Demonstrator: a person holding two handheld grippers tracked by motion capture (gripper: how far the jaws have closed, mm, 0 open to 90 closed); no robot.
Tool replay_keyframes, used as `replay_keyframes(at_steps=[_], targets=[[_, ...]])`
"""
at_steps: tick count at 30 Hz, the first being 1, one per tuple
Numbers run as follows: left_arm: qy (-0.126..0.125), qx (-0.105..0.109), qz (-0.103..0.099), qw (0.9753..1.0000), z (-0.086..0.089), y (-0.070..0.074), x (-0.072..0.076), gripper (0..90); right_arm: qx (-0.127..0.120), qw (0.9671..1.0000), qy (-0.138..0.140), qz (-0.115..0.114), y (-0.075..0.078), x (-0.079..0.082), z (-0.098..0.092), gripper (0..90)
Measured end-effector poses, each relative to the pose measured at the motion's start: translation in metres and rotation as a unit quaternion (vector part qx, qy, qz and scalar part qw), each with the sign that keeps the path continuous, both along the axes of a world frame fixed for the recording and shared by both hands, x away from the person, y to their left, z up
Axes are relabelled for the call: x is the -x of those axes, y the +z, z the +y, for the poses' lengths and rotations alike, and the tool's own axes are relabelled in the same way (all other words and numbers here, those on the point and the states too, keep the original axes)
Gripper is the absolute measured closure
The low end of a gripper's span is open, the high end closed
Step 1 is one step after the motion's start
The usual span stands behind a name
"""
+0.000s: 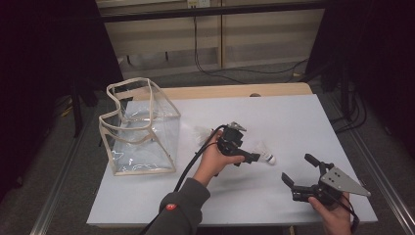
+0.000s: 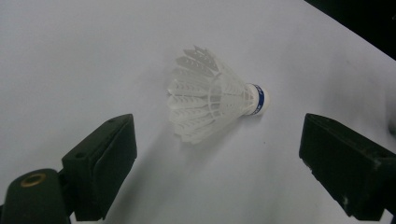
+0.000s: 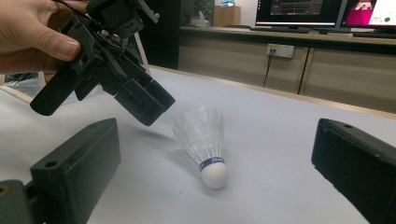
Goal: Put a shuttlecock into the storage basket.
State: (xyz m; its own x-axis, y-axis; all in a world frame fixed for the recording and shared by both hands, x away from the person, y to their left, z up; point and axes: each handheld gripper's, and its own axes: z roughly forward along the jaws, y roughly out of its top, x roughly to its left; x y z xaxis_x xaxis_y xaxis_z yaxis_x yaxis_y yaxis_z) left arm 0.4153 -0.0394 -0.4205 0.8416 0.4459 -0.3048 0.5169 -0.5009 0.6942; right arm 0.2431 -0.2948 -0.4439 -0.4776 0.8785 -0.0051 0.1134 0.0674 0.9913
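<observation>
A white table [image 1: 254, 122] fills a dim room, cabinets and cables behind; on it a shuttlecock [image 1: 264, 155] lies on its side, not yet picked up — the left gripper [image 1: 244, 156] hovers just over it with jaws wide apart, and the right gripper [image 1: 299, 169] waits nearby, also spread. The clear bag [image 1: 139, 129] stands open well to the left; it looks empty — I judge the grasp and the carry to it remain.

One camera looks down from above the table [image 1: 274, 127]; two gripper cameras, close in, share the shuttlecock [image 2: 212, 100].
</observation>
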Motion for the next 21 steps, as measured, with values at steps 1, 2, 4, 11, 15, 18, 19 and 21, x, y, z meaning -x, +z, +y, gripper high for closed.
replay_keyframes(at_steps=[1, 2, 4, 11, 15, 18, 19, 21], targets=[[0.000, 0.003, 0.000, 1.0000, -0.001, -0.001, 0.000, 11.2, -0.001, 1.0000, 0.000, 0.000, 0.000, 0.000, 0.000, 1.5], [0.000, 0.004, 0.000, 1.0000, -0.001, -0.001, 0.000, 11.2, -0.001, 1.0000, 0.000, 0.000, 0.000, -0.001, 0.000, 1.5], [-0.004, 0.001, -0.003, 1.0000, -0.002, -0.002, 0.000, 11.3, -0.001, 1.0000, 0.002, -0.002, 0.000, -0.002, 0.001, 1.4], [-0.005, 0.006, -0.009, 0.9999, -0.007, -0.005, -0.001, 14.7, 0.001, 1.0000, 0.004, -0.002, -0.001, -0.004, 0.002, 1.5], [-0.010, 0.003, -0.015, 0.9998, -0.009, -0.006, -0.002, 19.2, 0.002, 1.0000, 0.005, 0.000, -0.001, -0.003, 0.002, 1.5], [-0.016, 0.002, -0.019, 0.9997, -0.011, -0.008, -0.003, 22.6, 0.000, 1.0000, 0.003, 0.000, 0.000, -0.003, 0.001, 1.5], [-0.019, 0.004, -0.018, 0.9996, -0.011, -0.009, -0.004, 25.1, 0.000, 1.0000, 0.003, 0.001, -0.001, -0.003, 0.001, 1.5], [-0.019, 0.007, -0.015, 0.9997, -0.012, -0.010, -0.004, 27.8, 0.001, 1.0000, 0.003, 0.001, -0.001, -0.003, 0.001, 1.5]])
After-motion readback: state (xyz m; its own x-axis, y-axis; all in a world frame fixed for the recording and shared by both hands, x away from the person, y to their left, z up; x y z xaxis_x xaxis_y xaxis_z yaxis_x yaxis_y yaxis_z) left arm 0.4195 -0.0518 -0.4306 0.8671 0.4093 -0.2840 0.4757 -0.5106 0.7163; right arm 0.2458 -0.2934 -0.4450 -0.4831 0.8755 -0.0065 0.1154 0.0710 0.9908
